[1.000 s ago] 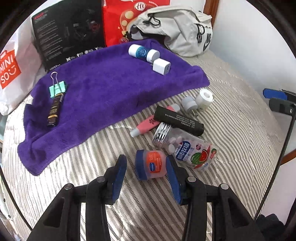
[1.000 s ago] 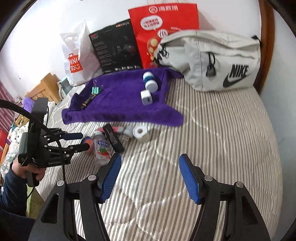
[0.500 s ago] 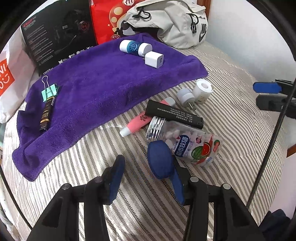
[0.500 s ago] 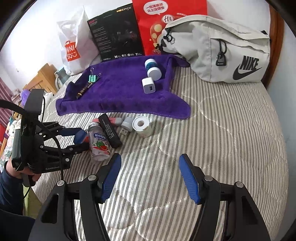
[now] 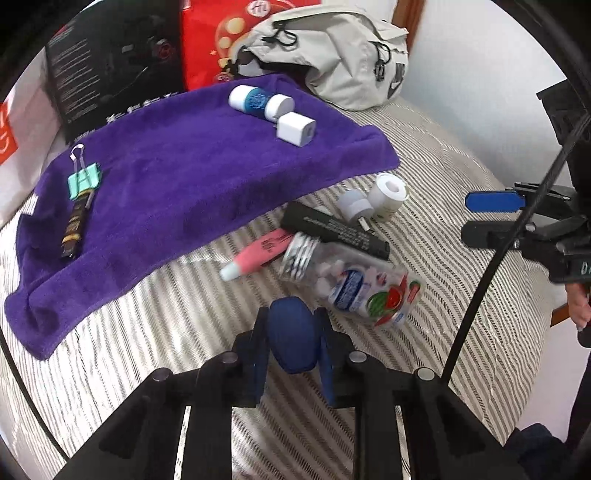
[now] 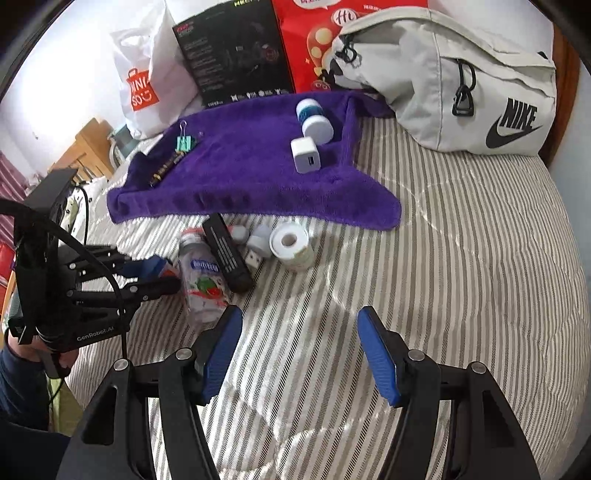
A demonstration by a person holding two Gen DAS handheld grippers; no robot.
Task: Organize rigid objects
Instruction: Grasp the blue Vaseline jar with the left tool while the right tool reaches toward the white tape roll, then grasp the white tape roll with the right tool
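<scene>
Gripping blue jar (image 5: pixel 293 339), left claw (image 5: pixel 291 345), bedspread (image 6: pixel 461 258) roomy rightward.

Behind the work area you have a grey waist bag (image 6: pixel 465 85) lying on its side at the head of the bed (image 6: pixel 480 258), its logo facing you and its open end touching a red paper bag (image 6: pixel 306 33). Beside the red bag stands a black printed box (image 6: pixel 232 51), and next to that a white shopping bag (image 6: pixel 147 77) with an orange logo. All three lean upright against the white wall (image 6: pixel 66 62). Past the edge of the bed you can see a piece of light wooden furniture (image 6: pixel 92 144). The bed's cover is striped grey and white, with quilted seams. At the head of the bed runs a brown wooden frame (image 5: pixel 410 14).
</scene>
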